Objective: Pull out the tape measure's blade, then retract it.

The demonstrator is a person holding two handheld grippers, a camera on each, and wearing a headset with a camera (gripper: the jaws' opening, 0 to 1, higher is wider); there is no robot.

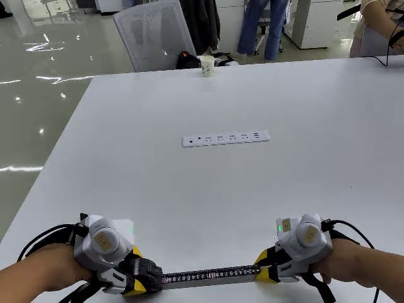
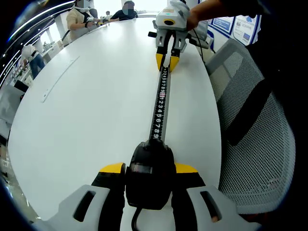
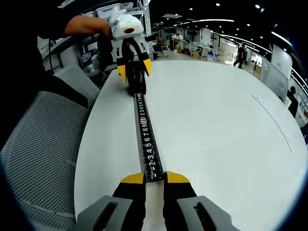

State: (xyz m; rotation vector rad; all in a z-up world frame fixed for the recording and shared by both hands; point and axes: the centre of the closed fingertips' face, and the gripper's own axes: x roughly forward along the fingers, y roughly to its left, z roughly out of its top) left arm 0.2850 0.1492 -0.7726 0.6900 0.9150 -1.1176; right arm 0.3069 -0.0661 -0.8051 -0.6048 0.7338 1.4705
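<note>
The black tape measure case (image 1: 147, 276) sits at the table's near edge, clamped between the yellow-tipped fingers of my left gripper (image 1: 135, 275); the left gripper view shows the case (image 2: 150, 175) filling the jaws of the left gripper (image 2: 150, 168). Its black blade (image 1: 208, 275) with white numerals runs rightward, pulled out a short length, flat just above the table. My right gripper (image 1: 262, 266) is shut on the blade's free end (image 3: 153, 175). In the right gripper view the blade (image 3: 144, 130) stretches from the right gripper (image 3: 154, 179) to the case (image 3: 134, 79).
A white power strip (image 1: 226, 137) lies mid-table and a paper cup (image 1: 207, 65) stands at the far edge. A mesh chair (image 1: 158, 31) is behind the table (image 1: 252, 189); people stand beyond it. A mesh chair (image 2: 260, 139) sits right beside the near edge.
</note>
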